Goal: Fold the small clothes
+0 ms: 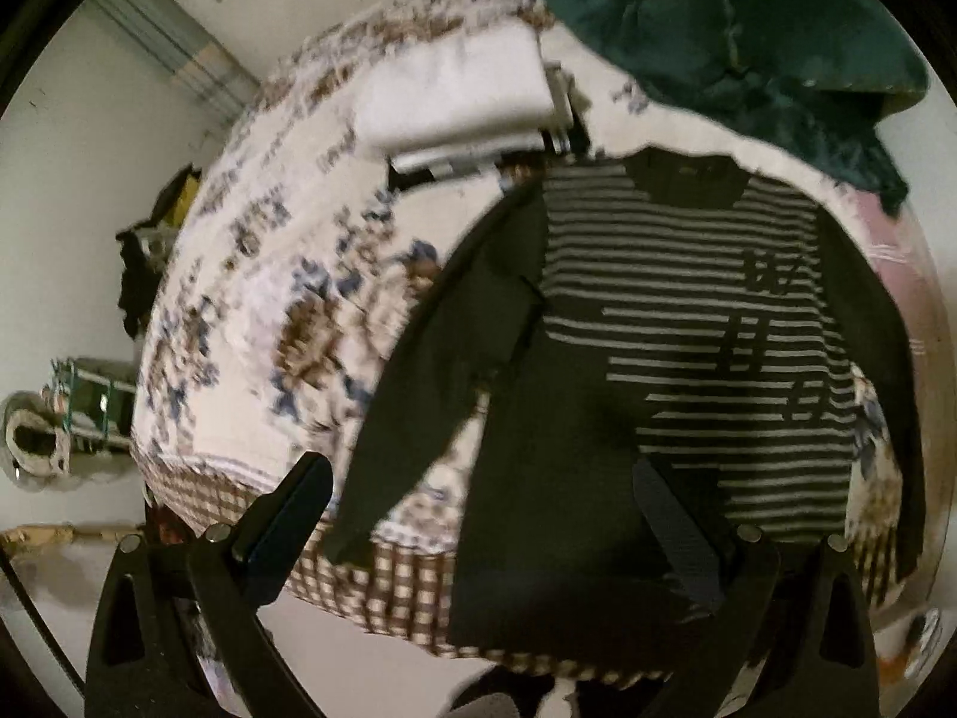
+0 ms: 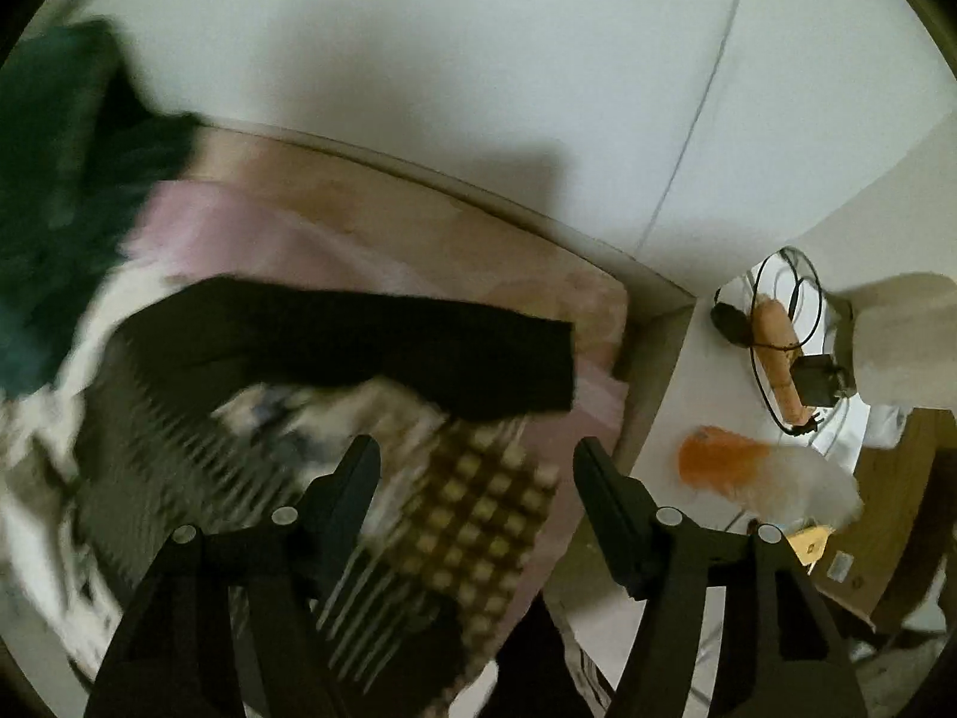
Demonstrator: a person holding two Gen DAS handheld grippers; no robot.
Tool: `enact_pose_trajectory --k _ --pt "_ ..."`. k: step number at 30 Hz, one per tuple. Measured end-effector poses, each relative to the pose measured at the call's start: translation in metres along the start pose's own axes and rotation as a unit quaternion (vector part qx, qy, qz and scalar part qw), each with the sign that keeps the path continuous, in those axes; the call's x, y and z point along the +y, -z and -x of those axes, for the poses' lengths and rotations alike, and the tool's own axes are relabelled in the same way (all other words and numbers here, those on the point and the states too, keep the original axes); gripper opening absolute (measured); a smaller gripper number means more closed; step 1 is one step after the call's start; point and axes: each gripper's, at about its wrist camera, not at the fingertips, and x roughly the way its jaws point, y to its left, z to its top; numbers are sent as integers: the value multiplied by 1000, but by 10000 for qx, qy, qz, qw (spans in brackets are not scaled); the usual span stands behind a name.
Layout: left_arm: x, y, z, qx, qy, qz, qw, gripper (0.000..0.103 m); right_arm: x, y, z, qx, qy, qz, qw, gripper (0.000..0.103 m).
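White walls surround a bed with a floral cover. Striped shirt lies flat at frame centre-right in the left view, collar toward the top, sleeves spread; probably laid out ready for the first fold. Left gripper hovers over its lower hem, fingers released, holding nothing. Right gripper, fingers apart and empty, sits above the bed edge, below the black sleeve. Dark lettering on the shirt front: unreadable. Folded white stack upper centre; green garment upper right.

Floral-covered bed against plain white walls, dim light
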Motion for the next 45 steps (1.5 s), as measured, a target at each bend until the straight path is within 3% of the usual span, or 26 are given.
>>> enact_pose_trajectory --k 3,8,13,15,16,17,21,24,27,31,33,35,39,42,45 --pt "-26 2 -35 267 26 -50 9996 103 -10 -31 -73 335 323 -251 9986 69" --pt "-70 15 -99 730 31 -290 9969 103 -34 -50 -160 766 1017 -323 9913 73" --pt "-87 24 -140 915 44 -418 9949 103 -59 -47 -211 1067 741 -773 9885 72" --pt "-86 27 -150 899 10 -429 9950 103 -59 -42 -210 815 574 -822 9916 51" --pt "-86 27 -154 881 6 -403 9953 103 -54 -39 -207 631 544 -713 9940 17" --pt "-85 28 -158 878 2 -370 9955 103 -51 -36 -201 486 729 -610 9943 3" --pt "-67 31 -174 930 48 -83 9956 103 -22 -18 -156 -518 889 -53 9947 3" --pt "-52 34 -179 936 93 134 9955 103 21 13 -107 -1162 824 724 9871 3" --pt "-34 39 -180 934 108 296 9951 103 72 57 -57 -1669 501 1627 9712 3" --pt "-2 46 -178 923 69 480 9945 103 156 139 -4 -2120 -132 2979 9307 2" --pt "15 50 -176 905 24 572 9942 103 201 183 7 -2120 -456 3595 9076 2" --pt "37 53 -176 879 -74 692 9937 103 243 239 5 -2090 -705 4295 8757 2" --pt "76 57 -178 875 -240 929 9915 103 314 335 -15 -1583 -960 5191 8344 2" --pt "102 59 -179 825 -360 1110 9897 103 362 372 -37 -1122 -1038 5369 8297 2" --pt "128 61 -185 842 -437 1328 9866 103 409 390 -37 -1113 -1113 5304 8330 2"
